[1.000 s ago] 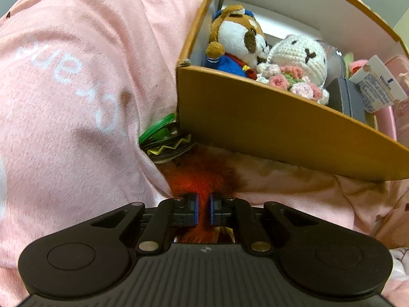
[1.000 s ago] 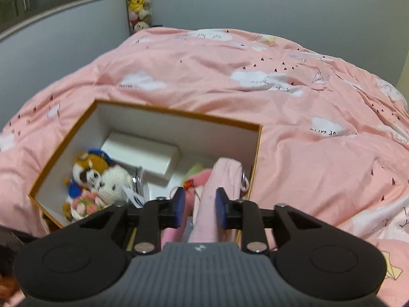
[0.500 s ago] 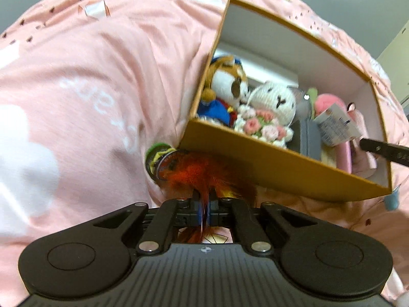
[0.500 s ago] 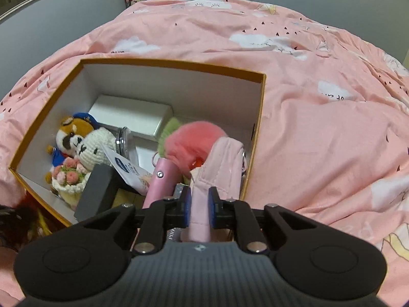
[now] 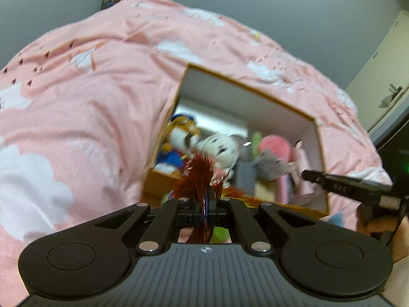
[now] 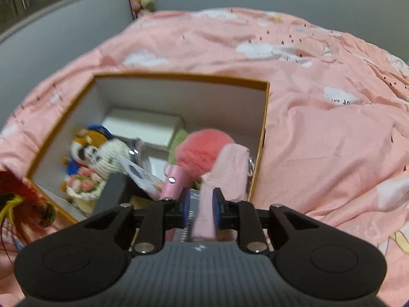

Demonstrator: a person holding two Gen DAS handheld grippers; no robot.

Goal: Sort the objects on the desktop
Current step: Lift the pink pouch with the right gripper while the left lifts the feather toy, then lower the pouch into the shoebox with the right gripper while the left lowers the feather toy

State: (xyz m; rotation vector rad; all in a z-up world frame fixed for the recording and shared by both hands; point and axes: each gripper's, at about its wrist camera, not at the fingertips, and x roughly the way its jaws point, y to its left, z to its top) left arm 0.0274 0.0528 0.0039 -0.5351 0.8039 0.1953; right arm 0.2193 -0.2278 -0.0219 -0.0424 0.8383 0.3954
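**Feather toy lifted clear of the bed, box next**

The left gripper (image 5: pixel 207 206) is fully closed on the red-brown feather toy (image 5: pixel 199 176); the plumes stick up past the fingertips and hang below them. A second ago the toy lay on the pink bedspread (image 5: pixel 76 107) against the near wall of the orange box (image 5: pixel 319 138), with the jaws slightly apart around it. Now the view looks down into the box from higher up, so the toy is off the bed and held near the box's near left corner. Judgement: the pick is done; what remains is carrying it over the rim and letting go.

The right gripper (image 6: pixel 202 208) straddles the pink fabric pouch (image 6: pixel 225 176), which leans inside the box at its near right wall. Its jaws have just been opening from a tight pinch half a second ago; a gap shows on the left pad, the right pad seems to touch. Judgement: the pouch is being released in place.

Box contents otherwise unmoved: crochet tiger (image 6: pixel 87 143), white crochet bear (image 6: pixel 112 158), pink pom-pom (image 6: pixel 204 151). Frames are motion-blurred.
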